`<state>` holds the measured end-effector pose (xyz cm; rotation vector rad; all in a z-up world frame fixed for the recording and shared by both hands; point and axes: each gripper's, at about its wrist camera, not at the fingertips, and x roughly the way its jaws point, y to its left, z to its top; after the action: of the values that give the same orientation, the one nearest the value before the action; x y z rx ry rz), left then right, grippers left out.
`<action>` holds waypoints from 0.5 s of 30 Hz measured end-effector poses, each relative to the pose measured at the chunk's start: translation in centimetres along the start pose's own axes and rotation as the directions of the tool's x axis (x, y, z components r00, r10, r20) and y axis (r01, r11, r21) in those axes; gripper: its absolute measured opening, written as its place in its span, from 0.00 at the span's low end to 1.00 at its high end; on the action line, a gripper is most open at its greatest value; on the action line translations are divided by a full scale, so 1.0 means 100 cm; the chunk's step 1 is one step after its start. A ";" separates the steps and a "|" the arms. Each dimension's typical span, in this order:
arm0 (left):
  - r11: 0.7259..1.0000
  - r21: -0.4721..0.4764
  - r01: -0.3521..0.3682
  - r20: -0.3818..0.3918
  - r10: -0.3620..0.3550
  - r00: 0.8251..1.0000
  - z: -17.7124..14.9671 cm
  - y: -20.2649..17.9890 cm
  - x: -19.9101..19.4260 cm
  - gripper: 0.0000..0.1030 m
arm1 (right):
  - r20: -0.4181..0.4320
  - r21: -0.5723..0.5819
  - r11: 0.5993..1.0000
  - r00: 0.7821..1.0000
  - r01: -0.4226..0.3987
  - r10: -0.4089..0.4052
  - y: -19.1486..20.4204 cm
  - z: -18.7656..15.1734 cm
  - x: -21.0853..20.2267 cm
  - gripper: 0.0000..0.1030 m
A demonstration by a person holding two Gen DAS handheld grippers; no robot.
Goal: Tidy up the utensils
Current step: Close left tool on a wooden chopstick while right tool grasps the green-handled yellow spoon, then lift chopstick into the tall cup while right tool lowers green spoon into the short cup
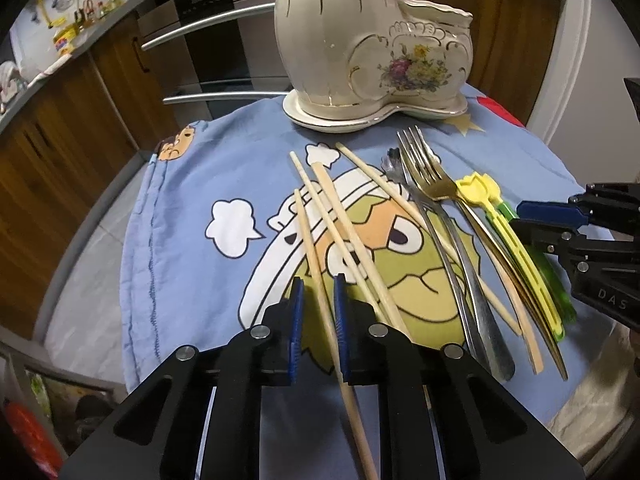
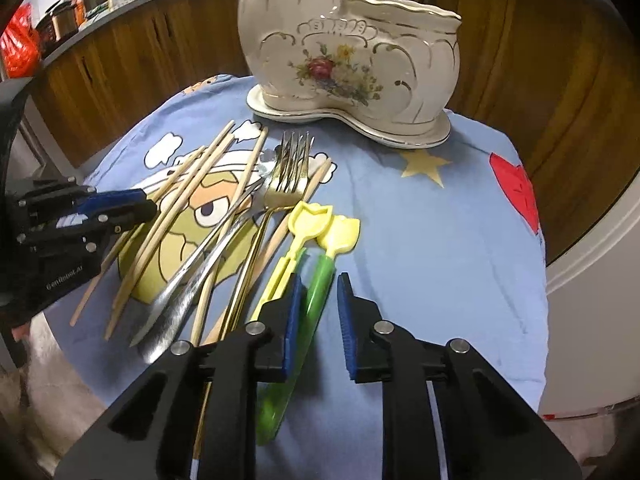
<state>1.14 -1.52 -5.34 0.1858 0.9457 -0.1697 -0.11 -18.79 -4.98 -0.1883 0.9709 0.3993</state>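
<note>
Several wooden chopsticks (image 1: pixel 340 216) lie fanned on a blue cartoon cloth (image 1: pixel 192 240). My left gripper (image 1: pixel 318 280) stands narrowly open astride the leftmost chopstick (image 1: pixel 320 296); that stick lies close to the right pad, clear of the left one. To the right lie metal forks (image 1: pixel 424 172) and yellow plastic utensils (image 2: pixel 310 216). My right gripper (image 2: pixel 320 278) is narrowly open around a green plastic handle (image 2: pixel 320 296); cloth shows between the handle and the right pad. A cream, boot-shaped ceramic holder (image 2: pixel 340 52) stands at the back of the cloth.
The cloth covers a small round table whose edge drops off on all sides. Wooden cabinets (image 2: pixel 120 68) and an oven with metal bar handles (image 1: pixel 208 26) stand behind it. A white appliance (image 2: pixel 592 280) is close on the right. Each gripper shows at the other view's edge.
</note>
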 end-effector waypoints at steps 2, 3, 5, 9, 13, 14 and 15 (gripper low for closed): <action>1.000 -0.002 -0.001 0.001 0.001 1.000 0.002 0.000 0.002 0.16 | 0.004 0.015 1.000 1.000 -0.008 0.008 -0.002 0.000 0.000 0.16; 1.000 -0.001 -0.002 0.002 0.002 1.000 0.002 0.000 0.002 0.16 | 0.009 0.023 1.000 1.000 -0.011 0.011 -0.003 -0.001 0.001 0.16; 1.000 0.005 -0.003 0.001 0.003 1.000 0.004 0.000 0.003 0.16 | 0.017 0.035 0.999 1.000 -0.007 0.006 -0.004 -0.001 0.001 0.11; 1.000 0.019 -0.014 0.006 0.014 1.000 0.006 -0.004 0.005 0.11 | 0.038 0.042 0.999 0.999 0.002 -0.004 -0.003 -0.003 0.002 0.10; 0.999 0.039 -0.038 0.019 0.037 0.999 0.003 -0.010 0.003 0.06 | 0.050 0.056 0.998 0.999 -0.009 0.006 -0.005 -0.007 -0.002 0.09; 0.999 0.031 -0.030 0.019 0.029 0.999 0.002 -0.008 0.002 0.06 | 0.053 0.060 0.998 0.999 -0.008 0.005 -0.006 -0.008 -0.003 0.09; 1.000 0.021 -0.019 0.018 0.019 1.000 0.001 -0.006 0.001 0.06 | 0.062 0.066 0.998 0.998 -0.008 0.003 -0.009 -0.008 -0.006 0.09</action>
<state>1.15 -2.16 -5.43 0.2124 0.9249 -0.1637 -0.67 -19.99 -4.90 -0.1126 0.9225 0.3754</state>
